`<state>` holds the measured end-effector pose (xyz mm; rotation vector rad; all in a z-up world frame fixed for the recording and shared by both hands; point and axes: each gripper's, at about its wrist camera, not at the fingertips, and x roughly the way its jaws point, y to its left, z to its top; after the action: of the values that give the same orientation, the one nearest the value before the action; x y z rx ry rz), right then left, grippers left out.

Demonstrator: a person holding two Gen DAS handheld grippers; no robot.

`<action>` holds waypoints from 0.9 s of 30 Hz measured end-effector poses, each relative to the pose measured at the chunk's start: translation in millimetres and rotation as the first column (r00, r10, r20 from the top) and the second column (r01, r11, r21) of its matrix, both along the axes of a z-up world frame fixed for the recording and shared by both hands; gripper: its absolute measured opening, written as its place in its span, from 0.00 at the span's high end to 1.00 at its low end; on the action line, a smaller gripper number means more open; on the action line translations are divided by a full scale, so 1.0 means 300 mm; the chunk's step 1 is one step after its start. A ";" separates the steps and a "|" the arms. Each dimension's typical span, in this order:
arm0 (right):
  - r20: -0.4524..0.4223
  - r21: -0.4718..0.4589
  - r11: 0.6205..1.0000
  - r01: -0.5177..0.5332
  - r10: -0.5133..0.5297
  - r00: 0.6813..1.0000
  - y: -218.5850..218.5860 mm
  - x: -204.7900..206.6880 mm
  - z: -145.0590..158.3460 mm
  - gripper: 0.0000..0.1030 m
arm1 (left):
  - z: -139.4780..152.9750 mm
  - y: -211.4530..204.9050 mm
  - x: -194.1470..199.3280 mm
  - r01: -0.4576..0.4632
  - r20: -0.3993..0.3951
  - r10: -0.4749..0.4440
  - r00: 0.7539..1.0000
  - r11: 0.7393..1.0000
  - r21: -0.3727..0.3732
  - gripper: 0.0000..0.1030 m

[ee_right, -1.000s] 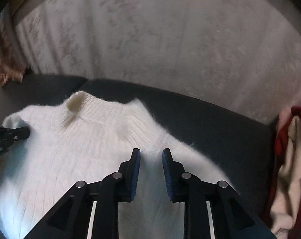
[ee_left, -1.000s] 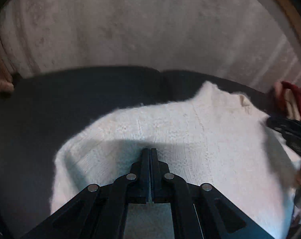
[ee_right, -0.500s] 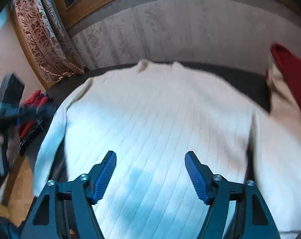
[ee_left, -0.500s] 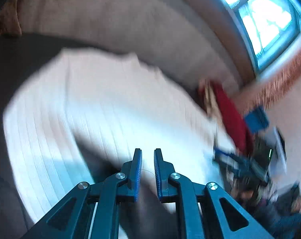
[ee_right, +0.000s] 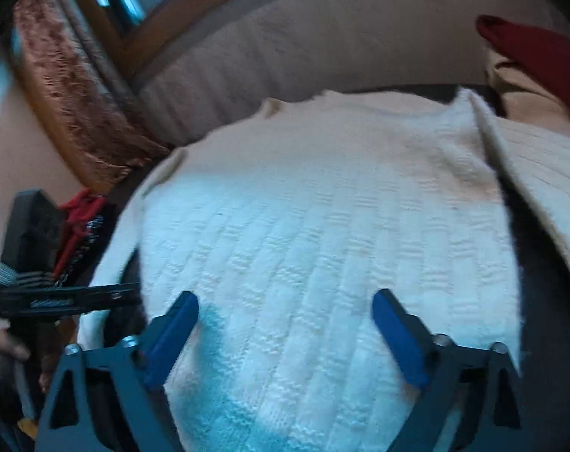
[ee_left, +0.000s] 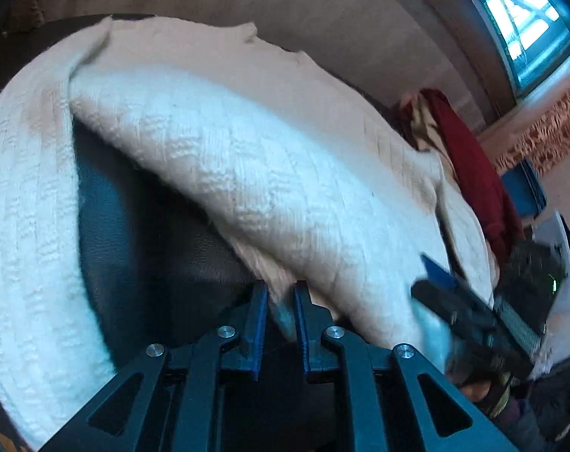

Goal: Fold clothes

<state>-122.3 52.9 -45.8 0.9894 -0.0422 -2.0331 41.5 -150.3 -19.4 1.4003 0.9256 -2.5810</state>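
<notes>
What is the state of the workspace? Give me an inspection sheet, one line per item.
Surface: dark cushioned seat, mostly covered.
Job's things: cream knit sweater spread flat, not yet folded, sleeves lying out to the sides.
Clutter: red and beige clothes piled at the seat's end.
Grippers: left gripper narrowly open at the sweater's hem, its jaws just opening, fabric at the gap, no grip evident; right gripper wide open over the sweater's body, its jaws just opening, nothing clamped.
Cables: nothing seen.
Surroundings: pale backrest, window, patterned curtain.
</notes>
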 end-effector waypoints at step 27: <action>-0.030 -0.046 0.998 -0.041 0.039 0.999 0.027 0.025 0.000 0.00 | 0.044 -0.176 0.389 -0.210 0.070 0.234 0.970 0.946 -0.246 0.66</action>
<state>-114.8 60.9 -45.8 0.9246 -0.0534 -2.0009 158.2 -203.2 -6.2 1.2664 0.6897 -2.3425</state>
